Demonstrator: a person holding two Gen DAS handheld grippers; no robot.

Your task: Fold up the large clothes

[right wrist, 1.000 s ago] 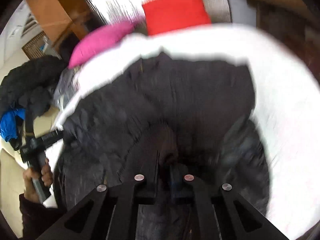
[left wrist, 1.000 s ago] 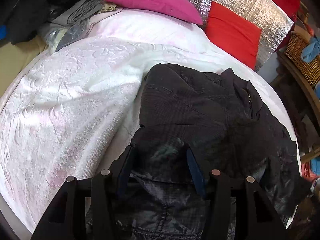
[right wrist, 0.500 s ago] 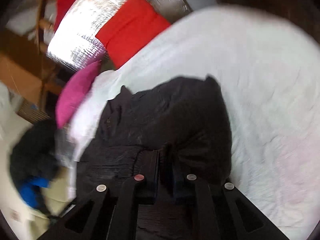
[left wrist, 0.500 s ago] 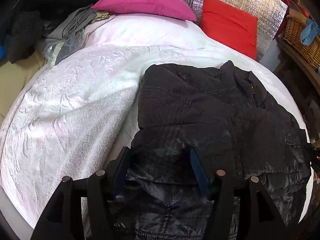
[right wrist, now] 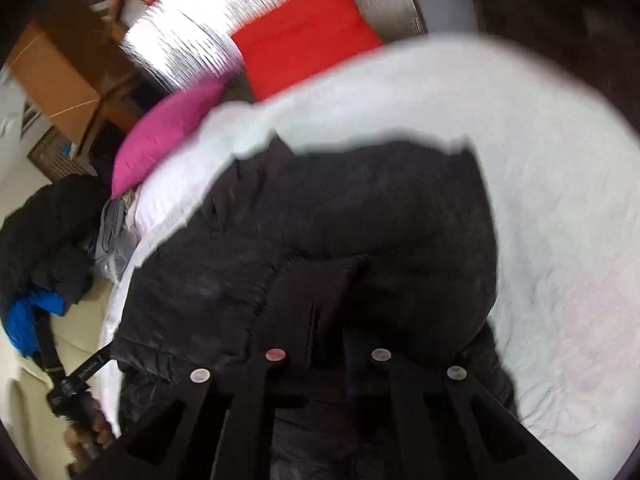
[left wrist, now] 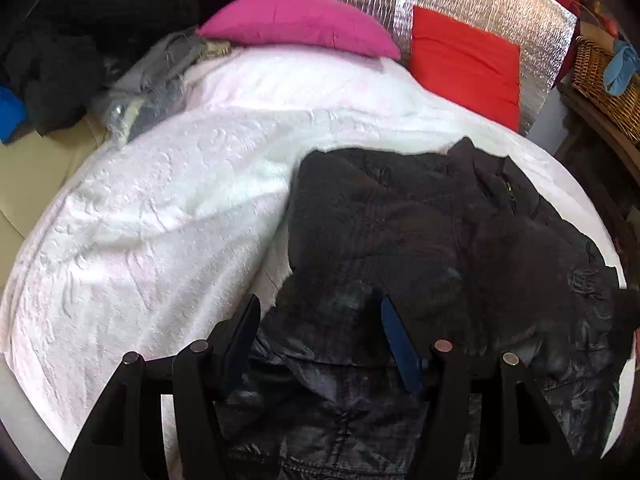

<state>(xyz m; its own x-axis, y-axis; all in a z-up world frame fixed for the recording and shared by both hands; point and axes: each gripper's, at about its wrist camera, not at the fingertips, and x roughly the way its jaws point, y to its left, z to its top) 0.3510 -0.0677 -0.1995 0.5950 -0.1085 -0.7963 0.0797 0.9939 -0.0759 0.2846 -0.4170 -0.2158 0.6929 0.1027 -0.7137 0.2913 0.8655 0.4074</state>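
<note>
Black puffer jacket point(left wrist: 440, 240) lies collar-away on the bed point(left wrist: 160, 220); my right gripper point(right wrist: 328, 320), jaws clamped on its folded sleeve, is nearest, while my left gripper point(left wrist: 316, 328) straddles the hem, jaws apart.

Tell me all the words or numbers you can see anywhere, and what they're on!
None can be read.
The black jacket has a stitched patch low on its right side, too dark and blurred to tell whether it holds letters.
The cardboard box shows no print, and that view is blurred.
</note>
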